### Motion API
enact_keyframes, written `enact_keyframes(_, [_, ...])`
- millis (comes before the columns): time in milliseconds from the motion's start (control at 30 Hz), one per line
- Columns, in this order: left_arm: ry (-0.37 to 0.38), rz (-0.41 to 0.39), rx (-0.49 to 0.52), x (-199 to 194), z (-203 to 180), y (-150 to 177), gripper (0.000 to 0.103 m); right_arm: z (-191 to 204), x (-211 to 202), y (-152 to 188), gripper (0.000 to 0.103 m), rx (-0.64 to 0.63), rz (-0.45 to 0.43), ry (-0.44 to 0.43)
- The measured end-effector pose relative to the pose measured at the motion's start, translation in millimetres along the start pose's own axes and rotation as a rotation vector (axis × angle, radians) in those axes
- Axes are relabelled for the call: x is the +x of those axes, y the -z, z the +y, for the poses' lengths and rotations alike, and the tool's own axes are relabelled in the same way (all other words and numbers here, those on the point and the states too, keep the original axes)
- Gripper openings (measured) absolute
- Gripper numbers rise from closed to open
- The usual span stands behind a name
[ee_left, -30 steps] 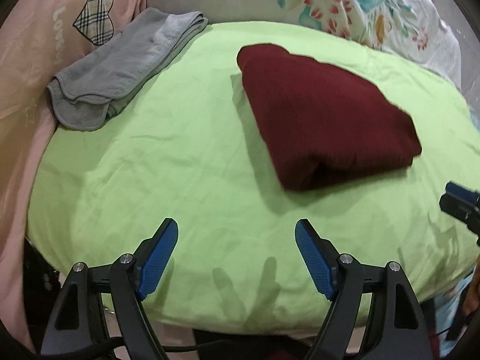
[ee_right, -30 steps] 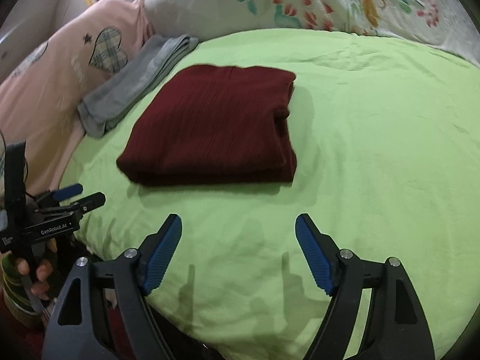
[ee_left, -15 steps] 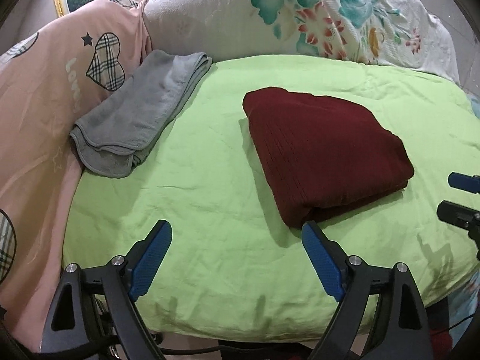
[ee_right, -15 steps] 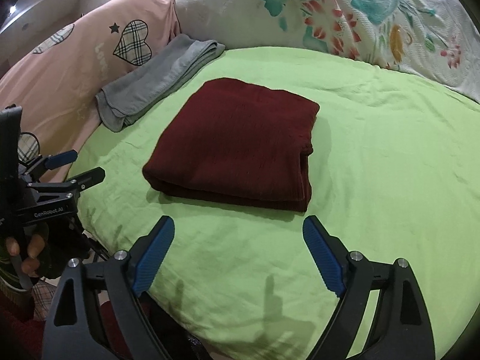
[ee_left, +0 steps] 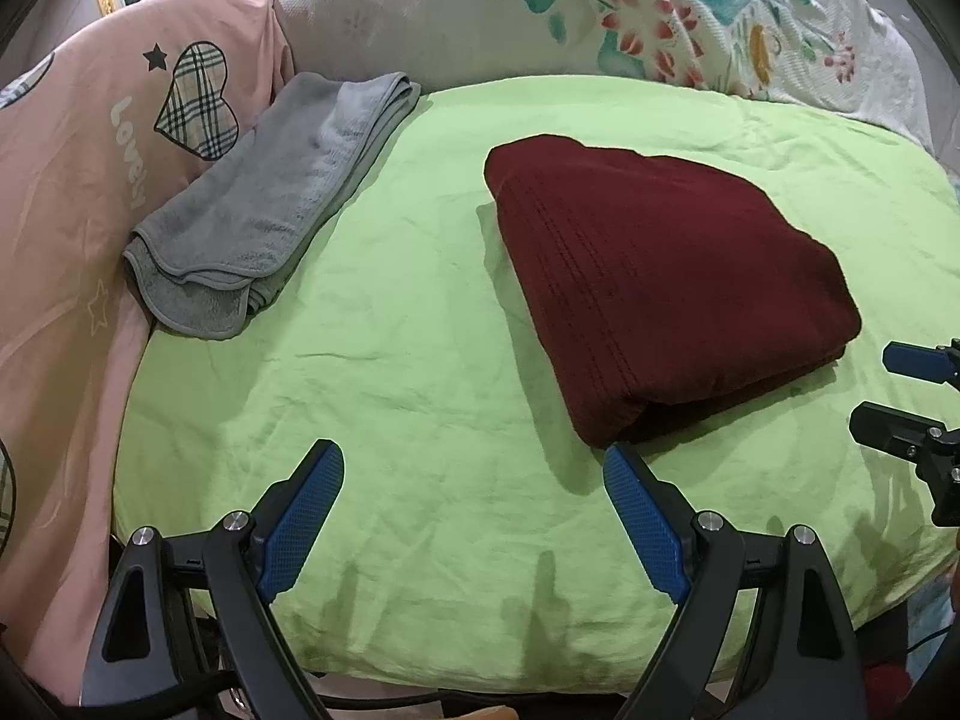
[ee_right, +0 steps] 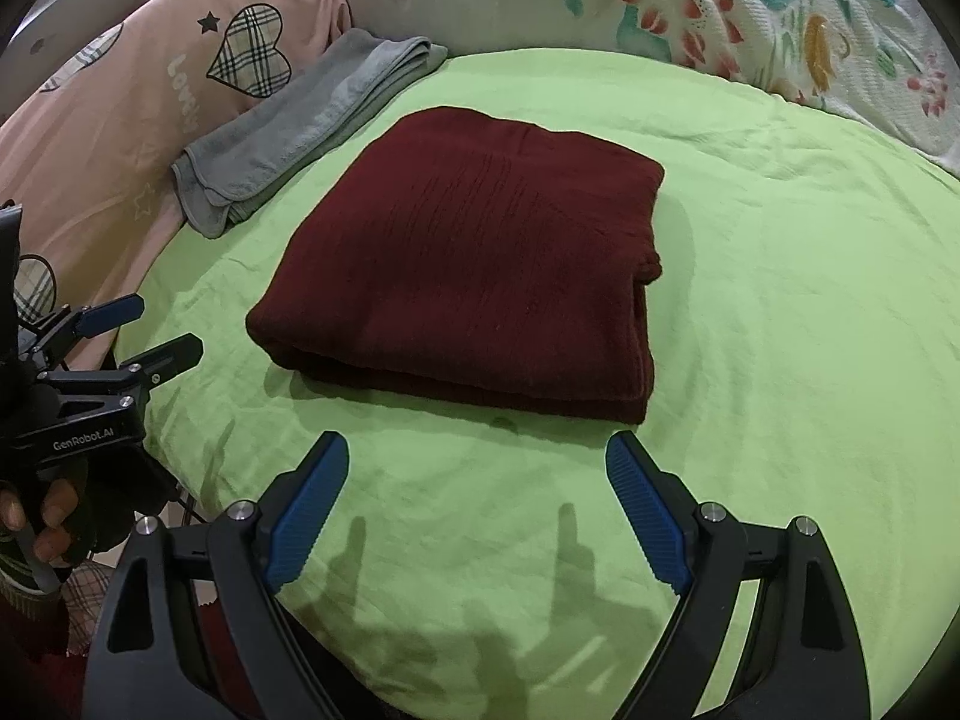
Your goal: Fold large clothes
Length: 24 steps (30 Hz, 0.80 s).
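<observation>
A dark red garment (ee_left: 660, 276) lies folded into a thick rectangle on the green bedsheet (ee_left: 420, 360); it also shows in the right wrist view (ee_right: 480, 264). My left gripper (ee_left: 474, 516) is open and empty, above the sheet near the garment's front left corner. My right gripper (ee_right: 480, 510) is open and empty, just in front of the garment's near edge. The left gripper also shows at the left of the right wrist view (ee_right: 144, 330), and the right gripper at the right edge of the left wrist view (ee_left: 900, 384).
A folded grey towel (ee_left: 270, 210) lies at the sheet's back left edge. A pink quilt with plaid hearts (ee_left: 90, 150) lies on the left. A floral pillow (ee_left: 660, 18) lies along the back. The bed's front edge is just below both grippers.
Both grippers have pulled back and tilted up from the folded garment, so more of the pillow and quilt shows. Both stay open. The garment has not moved.
</observation>
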<state>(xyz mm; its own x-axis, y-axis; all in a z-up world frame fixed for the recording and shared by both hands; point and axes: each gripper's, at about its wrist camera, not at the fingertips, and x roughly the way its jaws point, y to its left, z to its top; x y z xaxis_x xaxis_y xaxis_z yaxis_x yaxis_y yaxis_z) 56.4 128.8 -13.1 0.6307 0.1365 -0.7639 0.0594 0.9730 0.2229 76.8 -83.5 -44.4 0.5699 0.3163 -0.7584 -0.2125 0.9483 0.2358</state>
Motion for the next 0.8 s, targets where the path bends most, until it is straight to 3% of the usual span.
enact_keyframes(800, [0.019,-0.006,-0.018,2.4,-6.6,-11.8,0.089,-1.4,9.2,-22.4,0.088,0.007,0.000,0.004])
